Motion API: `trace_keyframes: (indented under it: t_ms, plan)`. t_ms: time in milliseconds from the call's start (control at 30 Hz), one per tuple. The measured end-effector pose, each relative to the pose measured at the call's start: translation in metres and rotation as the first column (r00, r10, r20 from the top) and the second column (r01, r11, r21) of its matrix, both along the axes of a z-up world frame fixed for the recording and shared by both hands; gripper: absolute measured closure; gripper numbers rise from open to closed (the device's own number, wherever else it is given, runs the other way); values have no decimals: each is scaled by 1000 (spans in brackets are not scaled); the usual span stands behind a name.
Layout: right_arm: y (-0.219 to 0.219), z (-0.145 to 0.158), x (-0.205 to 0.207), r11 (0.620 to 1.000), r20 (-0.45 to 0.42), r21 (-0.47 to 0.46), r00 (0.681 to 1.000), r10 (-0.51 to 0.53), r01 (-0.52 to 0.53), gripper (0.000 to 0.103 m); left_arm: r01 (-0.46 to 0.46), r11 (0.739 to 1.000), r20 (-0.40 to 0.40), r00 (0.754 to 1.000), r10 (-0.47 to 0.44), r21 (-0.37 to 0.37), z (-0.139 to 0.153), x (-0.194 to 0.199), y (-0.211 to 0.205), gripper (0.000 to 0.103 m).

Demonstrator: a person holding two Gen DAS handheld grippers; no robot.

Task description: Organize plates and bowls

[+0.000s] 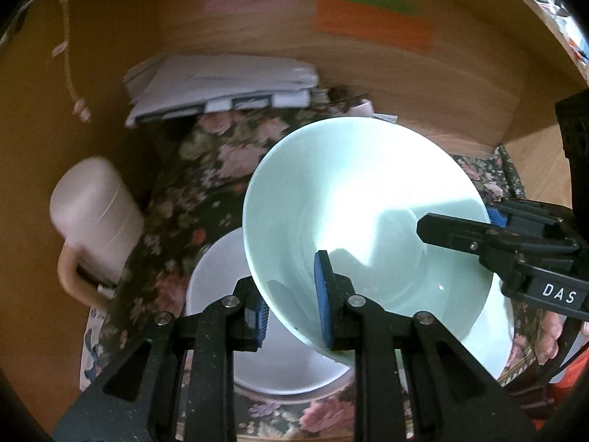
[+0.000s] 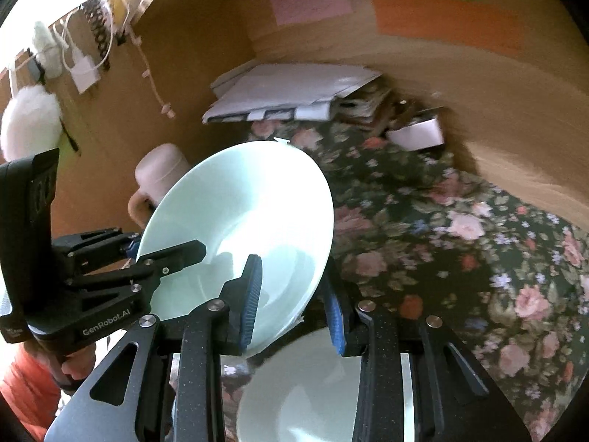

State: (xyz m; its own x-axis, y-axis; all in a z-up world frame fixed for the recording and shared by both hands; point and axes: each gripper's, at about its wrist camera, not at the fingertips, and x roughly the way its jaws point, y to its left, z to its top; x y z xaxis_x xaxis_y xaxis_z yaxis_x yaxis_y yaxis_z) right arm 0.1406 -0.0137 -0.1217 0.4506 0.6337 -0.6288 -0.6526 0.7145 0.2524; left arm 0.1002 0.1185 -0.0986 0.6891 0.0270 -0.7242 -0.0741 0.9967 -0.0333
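Left hand-held gripper [image 1: 294,305] clenched on the near rim of a pale green bowl [image 1: 364,221], one blue pad inside the wall and one outside. Right hand-held gripper [image 2: 294,302] grasping the same bowl on its opposite rim, likewise one pad in, one out. Bowl held off the surface, tilted, carried between both tools directly above a white bowl [image 1: 221,294] that sits on what looks like a plate, only an edge showing. Judged as mid-stacking: green bowl lifted and roughly lined up over the white one, not yet lowered or nested; release of both grips left to do. Impossible to tell whether other dishes wait outside the views. Both tools angled downward and inward toward each other, a glimpse of the person's fingers [image 1: 548,335] below the right tool. Farther out, a flowered cloth [image 2: 460,239] covering the surface, a pink mug [image 1: 95,221] lying tipped to the left, a stack of papers [image 1: 221,84] against the wooden back panel [image 1: 257,37], with pink, green and orange sticky notes [image 1: 375,22] on it.
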Motion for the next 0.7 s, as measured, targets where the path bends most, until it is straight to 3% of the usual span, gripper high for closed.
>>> trace_keyframes:
  t_ms: [300,700]
  plan:
    - [29,-24,4,998,-68,-32,996,52,-54,73,-49,999,-36,998,49,-3,-20,-15,23,81]
    - [47,-39,5,993,-80,-89,995,64,-71,71,-60,998,-41,997,60,1,-37,-24,35,81]
